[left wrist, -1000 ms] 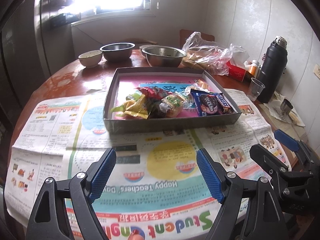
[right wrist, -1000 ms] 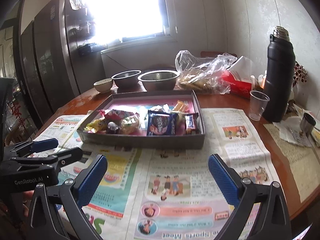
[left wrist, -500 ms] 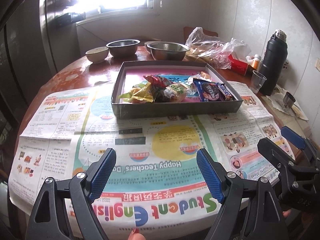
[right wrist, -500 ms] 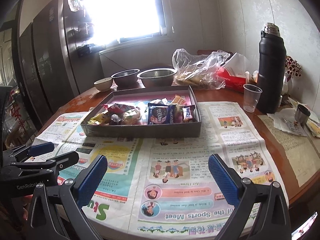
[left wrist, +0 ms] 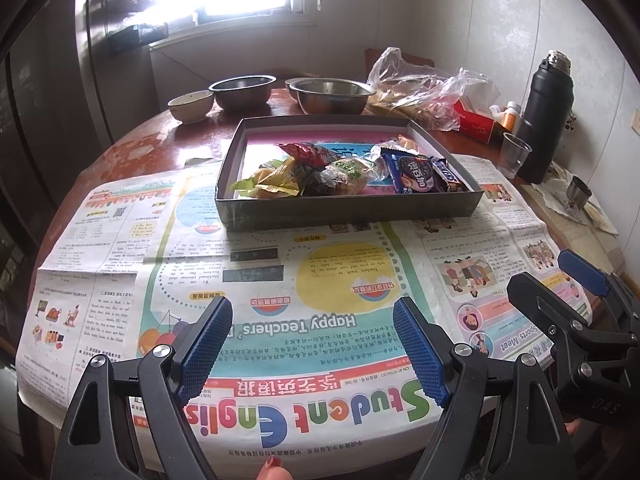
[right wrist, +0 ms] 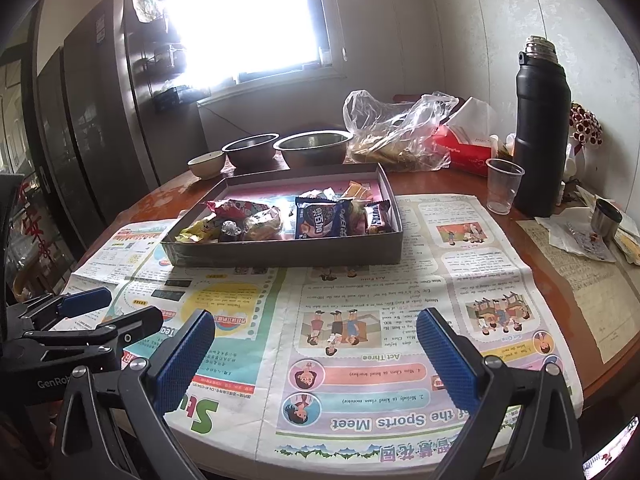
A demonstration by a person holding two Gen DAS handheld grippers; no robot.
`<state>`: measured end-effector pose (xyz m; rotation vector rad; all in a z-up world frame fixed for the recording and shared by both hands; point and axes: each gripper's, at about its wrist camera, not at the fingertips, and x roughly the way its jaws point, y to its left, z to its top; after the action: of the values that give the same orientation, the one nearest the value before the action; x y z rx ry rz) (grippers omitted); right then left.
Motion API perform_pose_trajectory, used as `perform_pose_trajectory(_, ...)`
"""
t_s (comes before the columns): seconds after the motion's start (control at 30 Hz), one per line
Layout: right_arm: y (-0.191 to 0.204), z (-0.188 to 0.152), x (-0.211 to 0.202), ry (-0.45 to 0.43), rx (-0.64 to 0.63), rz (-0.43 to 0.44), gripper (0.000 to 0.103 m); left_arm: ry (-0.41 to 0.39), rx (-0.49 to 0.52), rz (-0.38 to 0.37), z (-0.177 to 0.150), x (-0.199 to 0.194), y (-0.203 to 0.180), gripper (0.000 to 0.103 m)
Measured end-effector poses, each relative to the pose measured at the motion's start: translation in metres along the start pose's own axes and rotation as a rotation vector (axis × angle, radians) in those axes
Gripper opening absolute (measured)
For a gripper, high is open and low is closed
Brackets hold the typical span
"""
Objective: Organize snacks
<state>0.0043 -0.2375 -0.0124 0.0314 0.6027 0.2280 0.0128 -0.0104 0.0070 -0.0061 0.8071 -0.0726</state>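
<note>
From the left wrist, the left gripper (left wrist: pixel 312 344) hung spread and empty, well short of the snack box (left wrist: pixel 348 210). From the right wrist, the right gripper (right wrist: pixel 316 354) gaped too; crowded wrappers (right wrist: pixel 320 220) risked a double grab.

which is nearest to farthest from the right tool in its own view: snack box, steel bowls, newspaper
1. newspaper, directly under the right tool
2. snack box, centre, on the newspaper's far part
3. steel bowls, behind the box by the window
</note>
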Motion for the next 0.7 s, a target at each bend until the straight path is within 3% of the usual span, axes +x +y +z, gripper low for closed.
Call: perform_pose_trajectory(0.7, -0.0036, -0.0021, 0.0046, 0.016, 0.010, -0.002, 0.102, 0.005, -0.002, -0.001, -0.0019, 0.0024, -0.0017, 0.084)
